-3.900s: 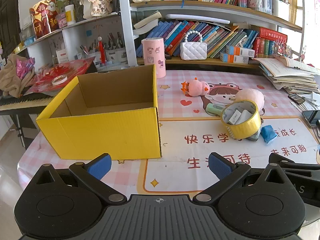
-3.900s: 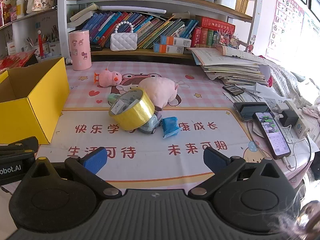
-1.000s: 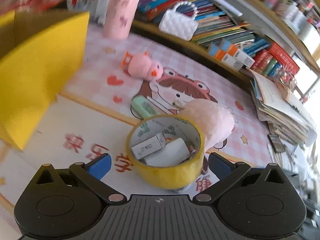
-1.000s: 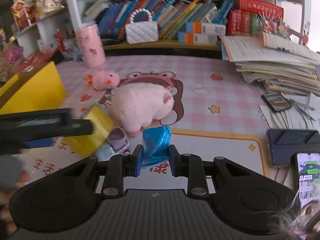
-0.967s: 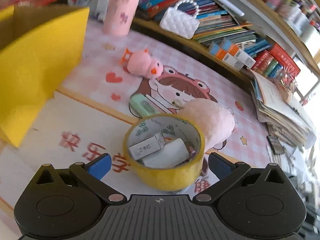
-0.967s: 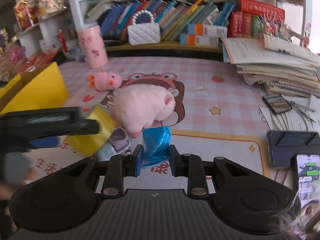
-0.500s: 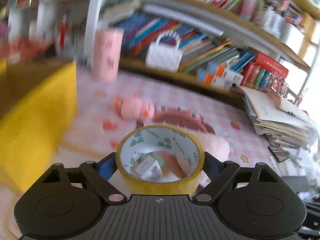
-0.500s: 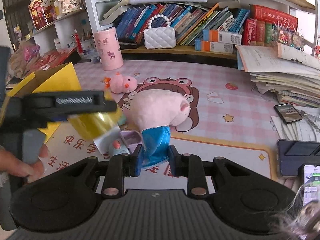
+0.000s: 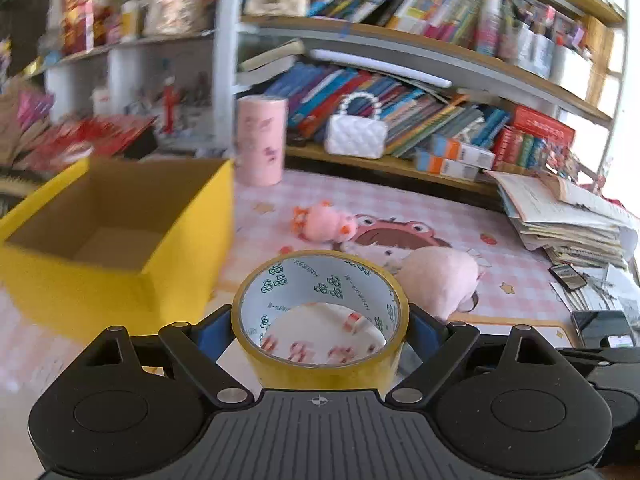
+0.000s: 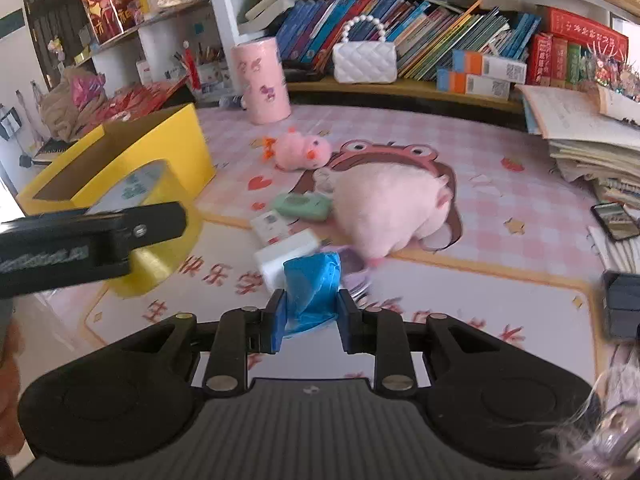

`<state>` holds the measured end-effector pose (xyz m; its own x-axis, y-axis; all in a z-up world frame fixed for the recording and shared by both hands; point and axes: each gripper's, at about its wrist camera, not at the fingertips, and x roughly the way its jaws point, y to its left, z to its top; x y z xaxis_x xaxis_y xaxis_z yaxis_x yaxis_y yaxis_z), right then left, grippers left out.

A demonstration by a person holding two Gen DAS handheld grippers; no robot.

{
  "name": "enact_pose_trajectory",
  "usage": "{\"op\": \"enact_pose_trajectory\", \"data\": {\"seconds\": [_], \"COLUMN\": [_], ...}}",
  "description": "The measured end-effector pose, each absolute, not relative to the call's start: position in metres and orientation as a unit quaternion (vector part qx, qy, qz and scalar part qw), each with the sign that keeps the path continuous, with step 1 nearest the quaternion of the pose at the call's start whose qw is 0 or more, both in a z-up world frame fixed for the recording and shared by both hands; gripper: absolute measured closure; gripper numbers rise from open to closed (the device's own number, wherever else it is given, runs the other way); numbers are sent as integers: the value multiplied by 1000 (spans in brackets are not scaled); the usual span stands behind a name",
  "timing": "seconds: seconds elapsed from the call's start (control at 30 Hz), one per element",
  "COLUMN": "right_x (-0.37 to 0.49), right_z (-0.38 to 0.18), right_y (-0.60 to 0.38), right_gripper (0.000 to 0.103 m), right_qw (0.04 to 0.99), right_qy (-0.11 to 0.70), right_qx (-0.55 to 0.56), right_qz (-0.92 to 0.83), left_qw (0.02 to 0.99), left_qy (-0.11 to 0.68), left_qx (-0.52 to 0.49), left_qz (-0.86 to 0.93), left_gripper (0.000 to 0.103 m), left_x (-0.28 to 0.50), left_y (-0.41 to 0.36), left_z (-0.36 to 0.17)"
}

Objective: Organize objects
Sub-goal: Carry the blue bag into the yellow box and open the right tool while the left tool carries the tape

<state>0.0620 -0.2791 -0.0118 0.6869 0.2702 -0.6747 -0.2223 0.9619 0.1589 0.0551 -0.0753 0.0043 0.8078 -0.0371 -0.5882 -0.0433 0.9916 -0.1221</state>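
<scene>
- The left gripper [image 9: 320, 330] clamps the yellow tape roll [image 9: 320, 316] by its outer sides, its jaws spread wide around it; the roll is off the table, just right of the yellow cardboard box [image 9: 116, 236].
- The right gripper [image 10: 310, 312] is pinched narrow on a crumpled blue packet [image 10: 314, 286], held above the mat near the front of the clutter.
- The box looks empty inside as far as the left wrist view shows, so no item appears sorted yet.
- Both held items seem bound for the box; neither is over its opening yet.
- Left on the table: the large pink plush [image 10: 396, 204], the small pink plush chick [image 10: 302, 150], a green case [image 10: 302, 206], a small white carton [image 10: 272, 226] and a white block [image 10: 286, 256].
- Judged from this, the task is at an early stage.
</scene>
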Motion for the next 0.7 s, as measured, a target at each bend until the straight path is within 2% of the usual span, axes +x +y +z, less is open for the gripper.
{"op": "enact_pose_trajectory", "data": {"seconds": [0.33,0.7], "right_x": [25,-30], "right_z": [-3,-3], "right_y": [-194,-45], "right_gripper": [78,78], "right_qw": [917,911], "right_qy": [377,386], "right_qx": [4,-10], "right_qz": [128,141], "left_qw": [947,946], "left_qy": [312,316], "left_qx": [-50,-56], "left_qz": [50,51], "left_gripper": [14,14], "left_x": [7,-62], "left_y": [10,134], "left_z": [8,10]}}
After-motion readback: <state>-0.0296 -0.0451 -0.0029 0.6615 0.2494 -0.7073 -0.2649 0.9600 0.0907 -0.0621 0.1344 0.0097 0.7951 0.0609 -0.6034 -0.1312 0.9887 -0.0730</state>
